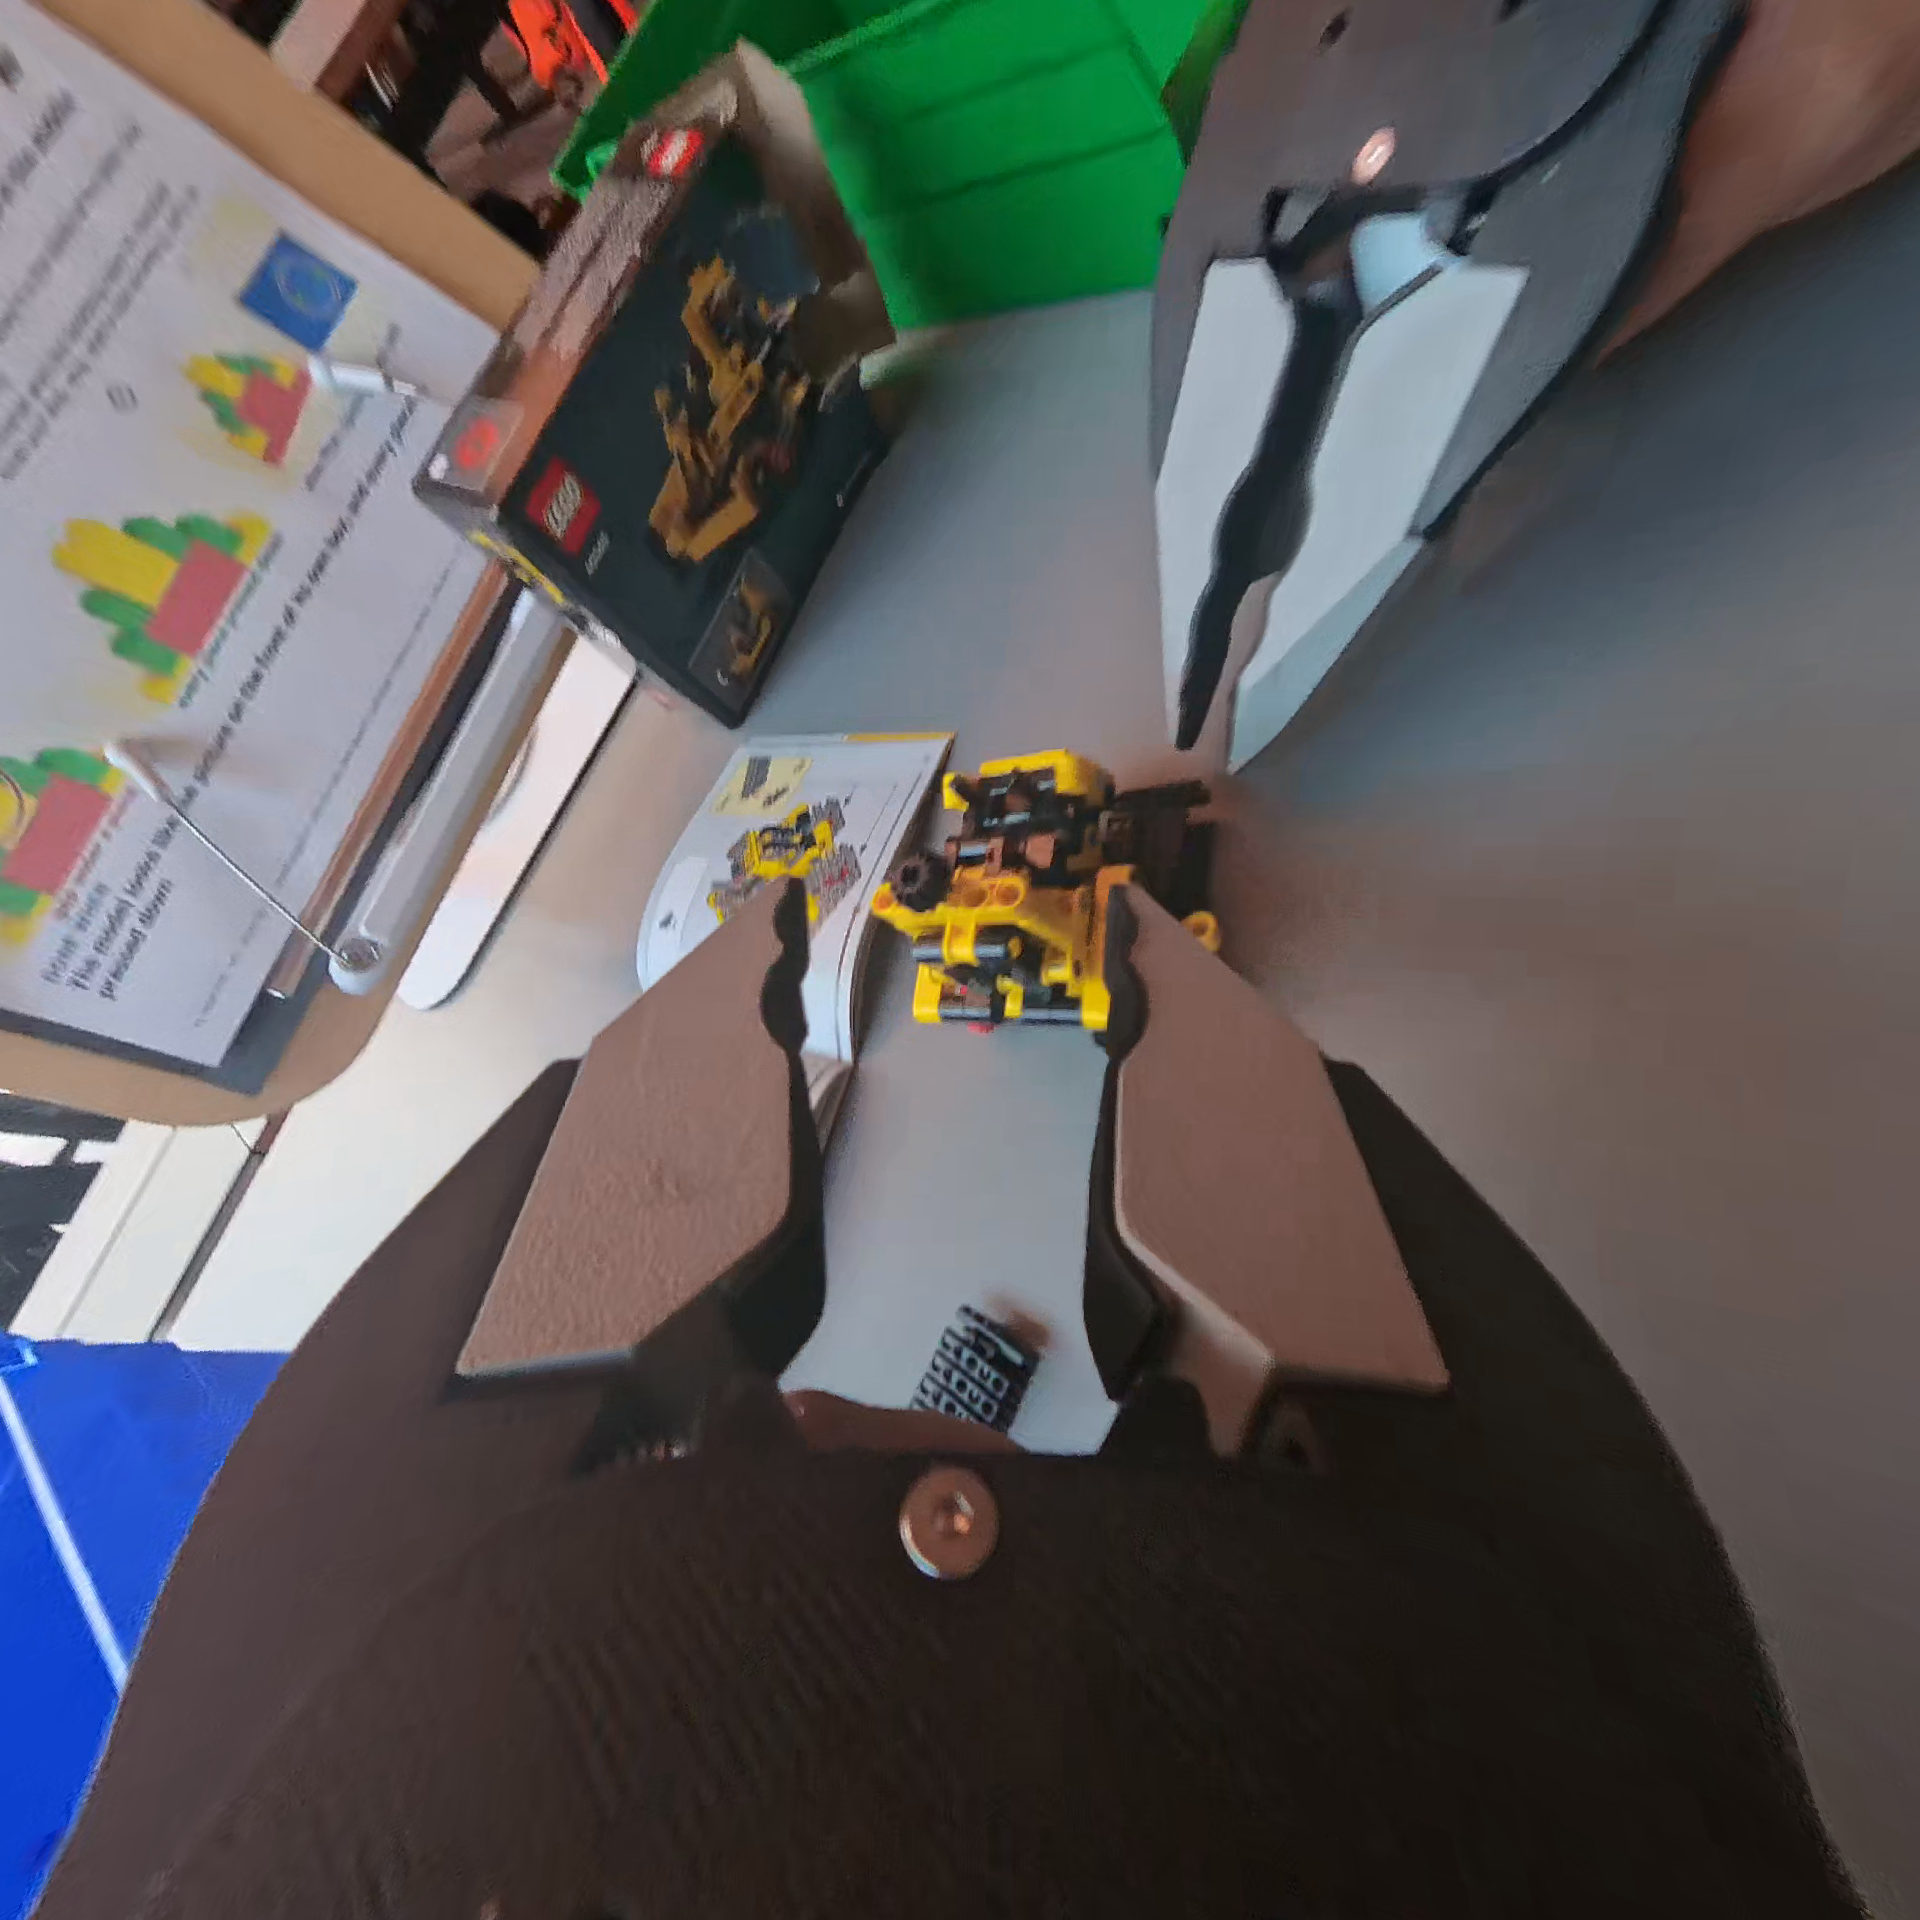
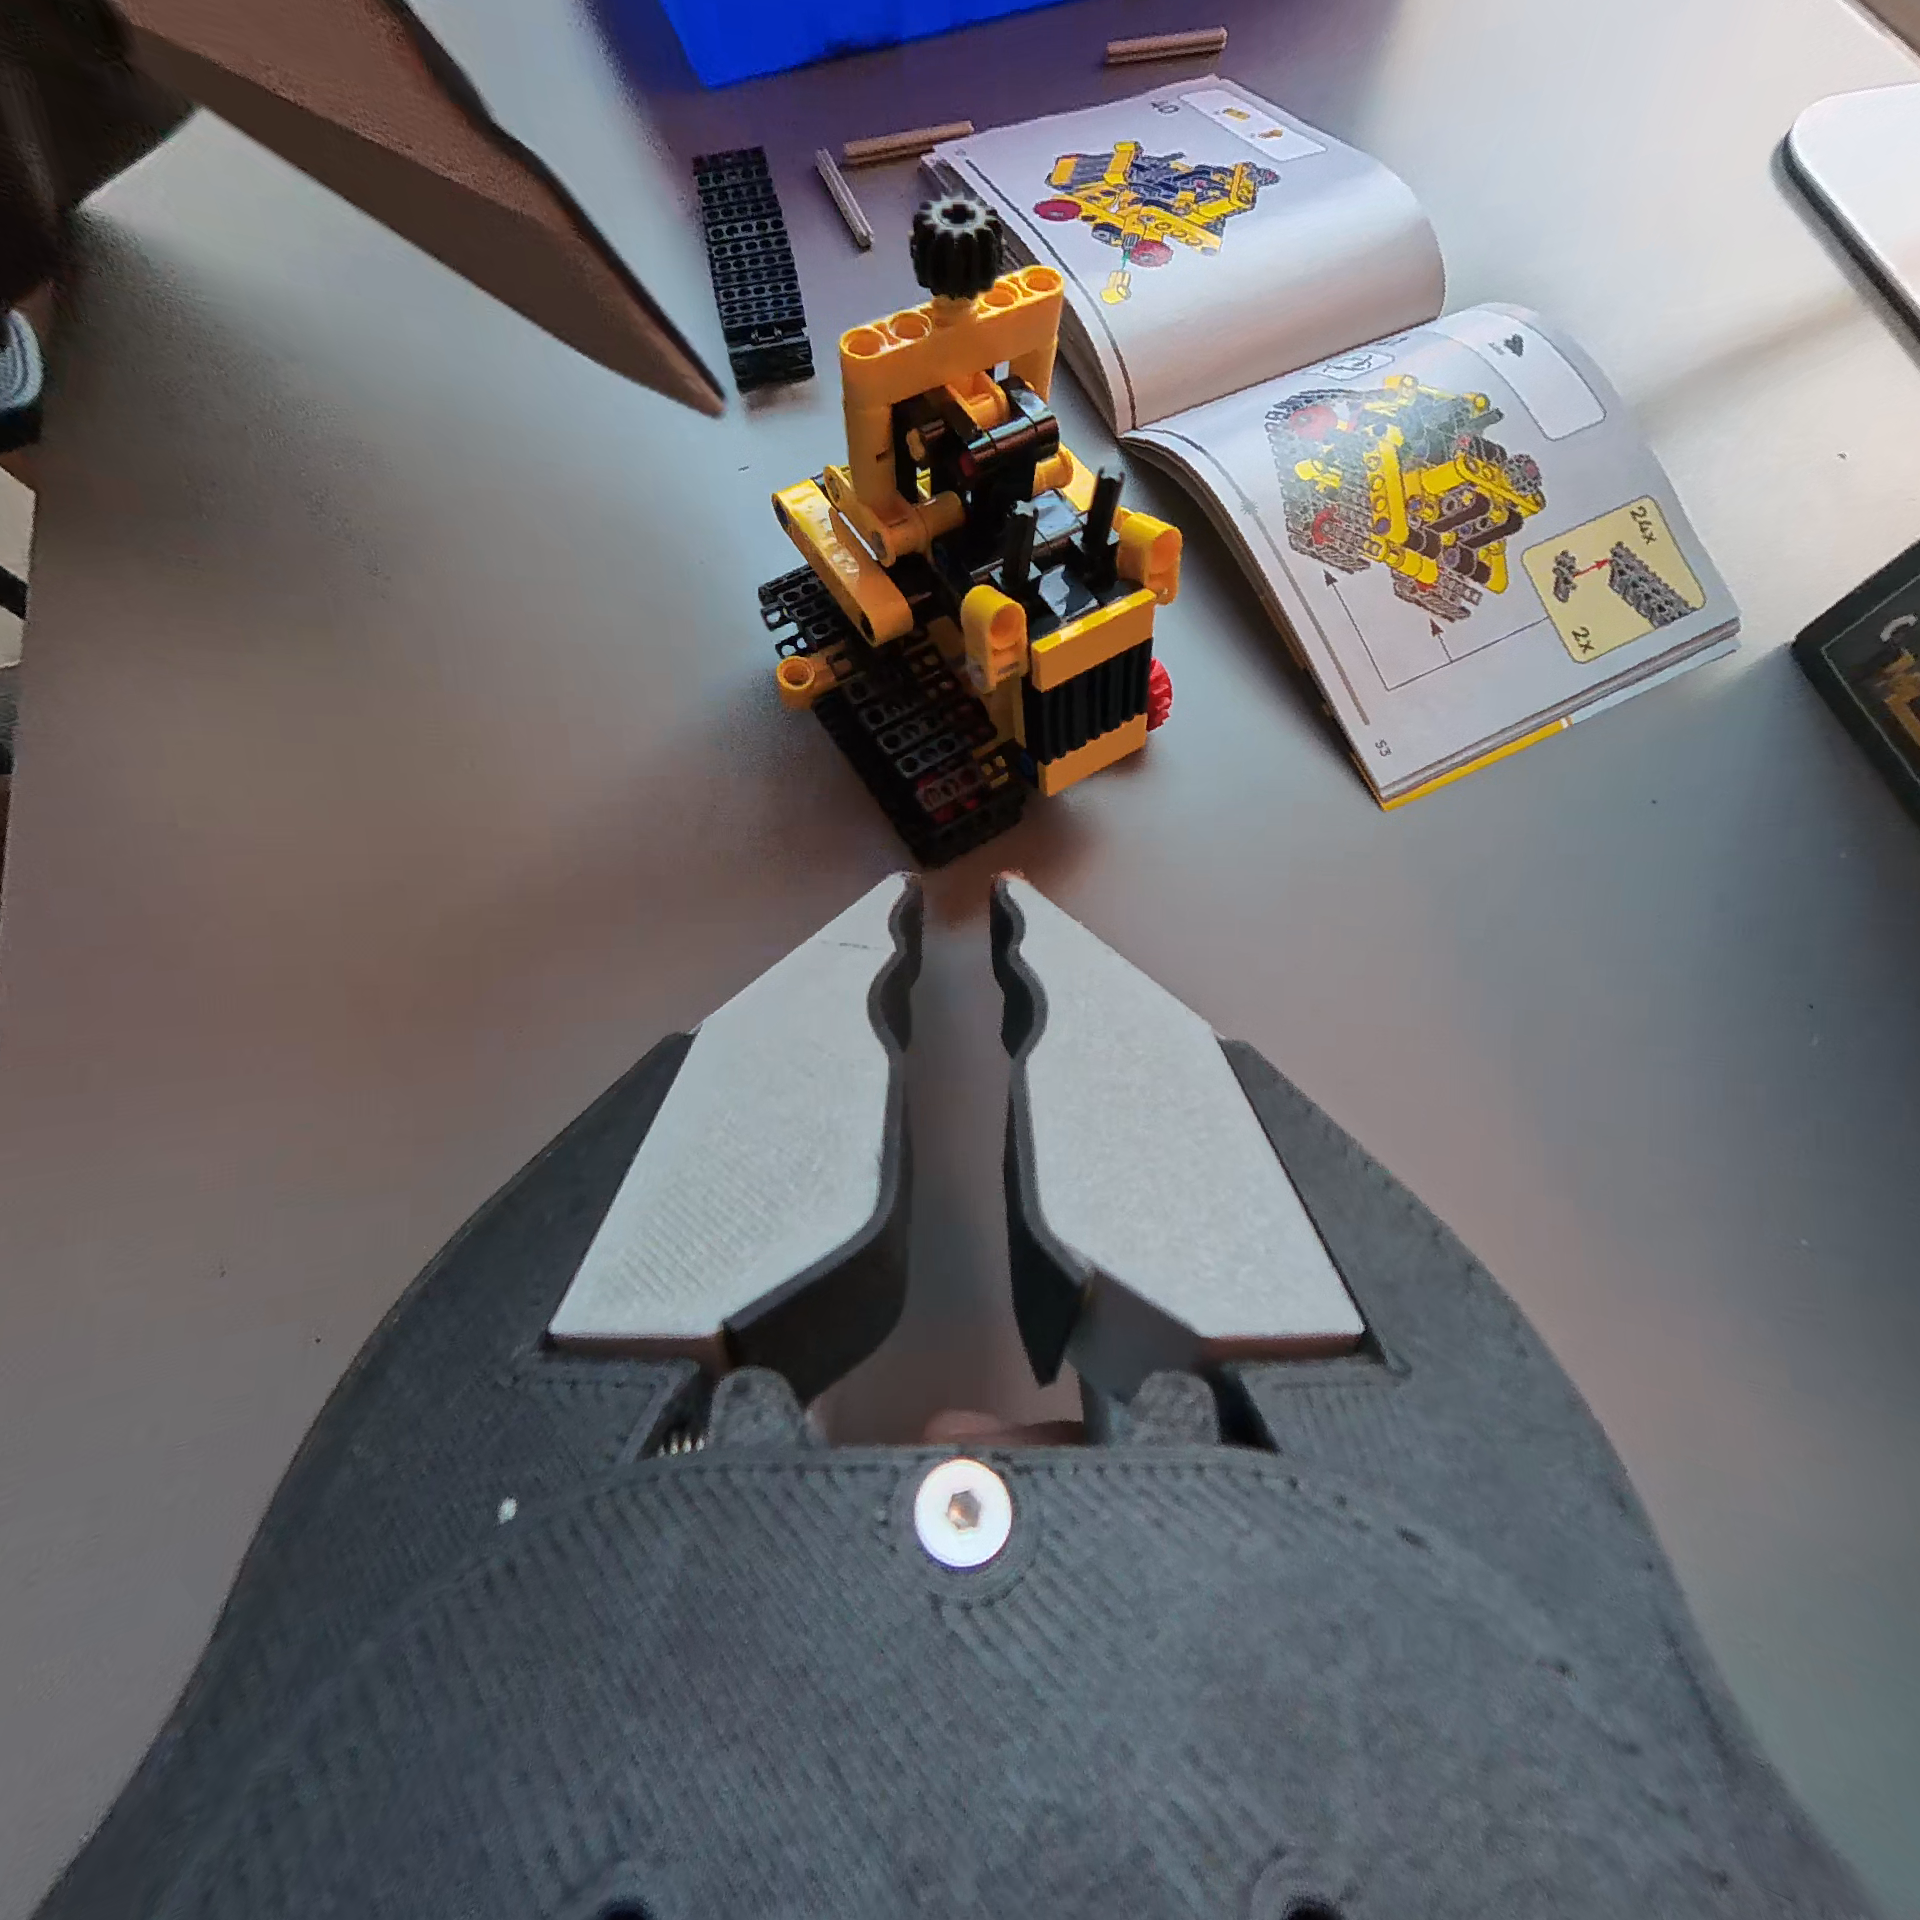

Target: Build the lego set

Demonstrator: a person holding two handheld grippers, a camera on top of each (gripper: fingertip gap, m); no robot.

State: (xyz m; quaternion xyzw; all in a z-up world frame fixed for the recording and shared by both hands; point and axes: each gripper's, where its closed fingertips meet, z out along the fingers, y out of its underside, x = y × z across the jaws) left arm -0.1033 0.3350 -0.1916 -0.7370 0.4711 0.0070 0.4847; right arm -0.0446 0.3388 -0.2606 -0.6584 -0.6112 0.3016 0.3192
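A grey table [image 2: 364,727] carries the work, with a green crate [image 1: 997,145] at its far side and a blue bin [image 2: 831,31] off another edge. A printed sheet with brick drawings [image 1: 208,540] is propped on a stand beside the table, and the black set box [image 1: 665,447] stands near it. The left gripper [image 1: 956,935], brown-fingered, hovers low over the table with its jaws wide apart and nothing between them, its fingertips reaching either side of the near end of the model. The right gripper [image 2: 956,904], with pale grey fingers, points at the model from the opposite side, its jaws nearly together with a narrow gap, holding nothing. An instruction booklet [image 2: 1403,447] lies open just beside the model. The yellow and black toy bulldozer [image 2: 966,582], partly built, stands upright on the table between the two grippers, a black track fitted on one side and a black gear on top of its yellow frame. A loose black track strip [image 2: 753,270] lies flat near it, apart from the model, with thin brown sticks [image 2: 904,145] beyond.
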